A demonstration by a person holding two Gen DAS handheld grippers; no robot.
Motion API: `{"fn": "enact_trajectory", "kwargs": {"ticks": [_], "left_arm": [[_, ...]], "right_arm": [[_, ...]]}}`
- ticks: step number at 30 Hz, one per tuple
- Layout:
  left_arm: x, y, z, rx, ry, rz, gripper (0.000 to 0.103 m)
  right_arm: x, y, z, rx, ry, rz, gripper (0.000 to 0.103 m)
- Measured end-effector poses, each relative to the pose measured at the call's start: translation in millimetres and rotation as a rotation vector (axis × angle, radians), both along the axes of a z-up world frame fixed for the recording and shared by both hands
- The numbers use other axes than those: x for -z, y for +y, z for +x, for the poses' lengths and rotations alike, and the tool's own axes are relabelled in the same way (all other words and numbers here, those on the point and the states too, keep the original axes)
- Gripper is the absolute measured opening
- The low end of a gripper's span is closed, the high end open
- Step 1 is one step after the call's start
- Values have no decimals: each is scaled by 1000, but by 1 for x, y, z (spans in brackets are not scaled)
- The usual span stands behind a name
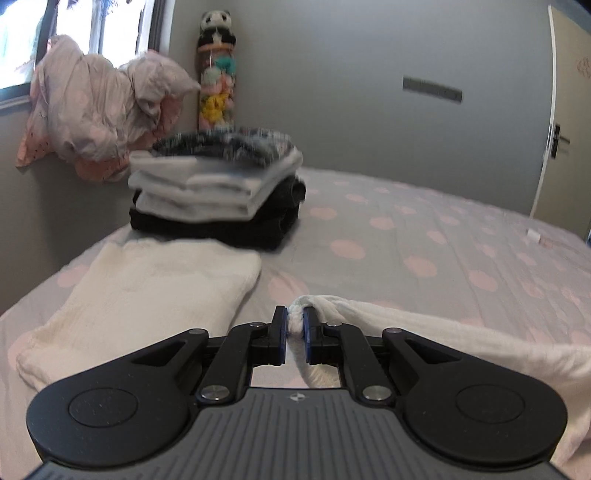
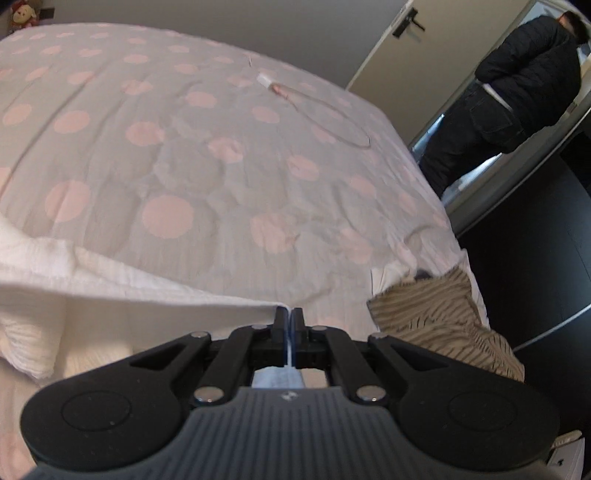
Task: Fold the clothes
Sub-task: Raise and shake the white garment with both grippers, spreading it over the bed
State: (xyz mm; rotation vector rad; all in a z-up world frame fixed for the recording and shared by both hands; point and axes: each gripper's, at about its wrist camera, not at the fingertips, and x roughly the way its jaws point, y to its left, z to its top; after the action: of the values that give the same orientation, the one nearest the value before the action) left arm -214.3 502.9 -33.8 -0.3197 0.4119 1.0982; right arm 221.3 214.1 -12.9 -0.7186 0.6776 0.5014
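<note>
white cloth [image 1: 424, 328] pinched between both grippers' closed fingers [image 1: 279, 334]

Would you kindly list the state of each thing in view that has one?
Left gripper: shut on white cloth.
Right gripper: shut on the white cloth's edge.
Stack: folded, piled on bed.
Towel: folded flat.
Striped garment: crumpled, unfolded.
Door: open.

A bed [image 2: 229, 155] with a grey cover dotted pink stands against a grey wall [image 1: 369, 92]. Left of it, daylight comes through a dark-framed window [image 1: 85, 33]. Right of the bed a pale door [image 1: 565, 122] stands open; beyond the bed's corner, dark floor [image 2: 535, 266]
</note>
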Motion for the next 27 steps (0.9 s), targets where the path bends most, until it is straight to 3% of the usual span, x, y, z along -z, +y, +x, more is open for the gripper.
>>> {"fn": "enact_trajectory", "kwargs": {"ticks": [3, 8, 21, 25, 27], "left_arm": [[-7, -7, -4, -20, -8, 60, 10], [-41, -22, -28, -87, -72, 145, 10], [-202, -114, -114, -110, -210, 430, 10], [-237, -135, -126, -124, -231, 456, 10], [-241, -134, -123, -120, -202, 446, 10]], "right_arm": [[-14, -7, -8, -19, -28, 53, 1], [-50, -30, -43, -95, -98, 148, 1], [-174, -147, -157, -202, -358, 452, 1], [-203, -180, -185, -220, -437, 513, 1], [-205, -184, -188, -223, -447, 508, 1]]}}
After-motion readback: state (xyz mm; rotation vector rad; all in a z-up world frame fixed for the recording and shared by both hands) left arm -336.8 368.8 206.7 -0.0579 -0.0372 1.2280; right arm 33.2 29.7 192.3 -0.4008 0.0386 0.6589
